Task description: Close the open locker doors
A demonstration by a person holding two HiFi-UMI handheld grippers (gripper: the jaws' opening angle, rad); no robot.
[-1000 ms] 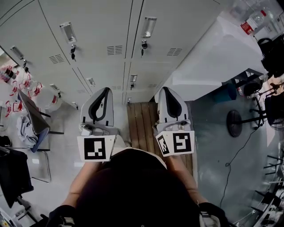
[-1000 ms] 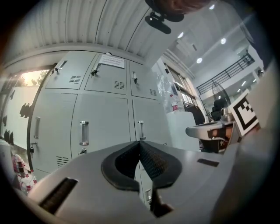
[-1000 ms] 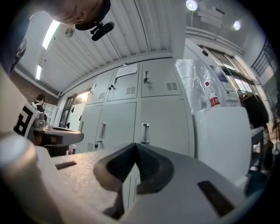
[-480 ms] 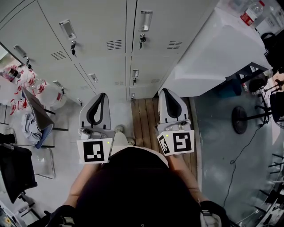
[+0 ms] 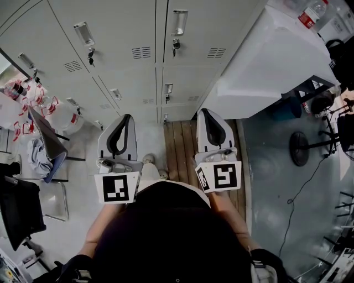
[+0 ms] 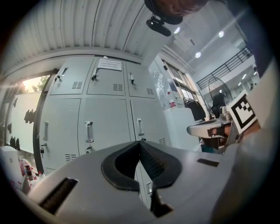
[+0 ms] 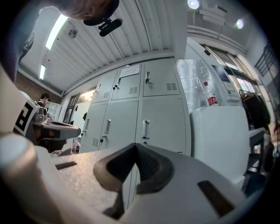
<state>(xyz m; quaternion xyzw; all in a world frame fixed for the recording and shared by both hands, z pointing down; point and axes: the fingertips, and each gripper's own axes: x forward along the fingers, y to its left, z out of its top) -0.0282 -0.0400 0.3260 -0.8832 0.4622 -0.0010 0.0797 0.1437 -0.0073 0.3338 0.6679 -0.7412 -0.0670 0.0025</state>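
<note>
A bank of pale grey lockers (image 5: 149, 61) fills the top of the head view, with metal handles (image 5: 178, 22) and keys in the locks. Every door I can see lies flush with its frame. My left gripper (image 5: 126, 117) and right gripper (image 5: 203, 111) are held side by side in front of the lockers, short of the doors and touching nothing. Both are shut and empty. In the left gripper view the jaws (image 6: 139, 144) meet in front of the middle locker column (image 6: 89, 131). In the right gripper view the jaws (image 7: 135, 146) meet below a handled door (image 7: 146, 127).
A tall white cabinet (image 5: 265, 61) with a bottle (image 5: 311, 12) on top stands right of the lockers. A wooden board (image 5: 177, 145) lies on the floor at the lockers' foot. A chair with clothes (image 5: 47, 149) and water jugs (image 5: 62, 119) are at the left. A stool base (image 5: 301, 149) and cable sit right.
The head view has shifted slightly, the lockers sliding left and up in the frame. Shoes now show between the grippers. Both grippers stay shut, side by side.
</note>
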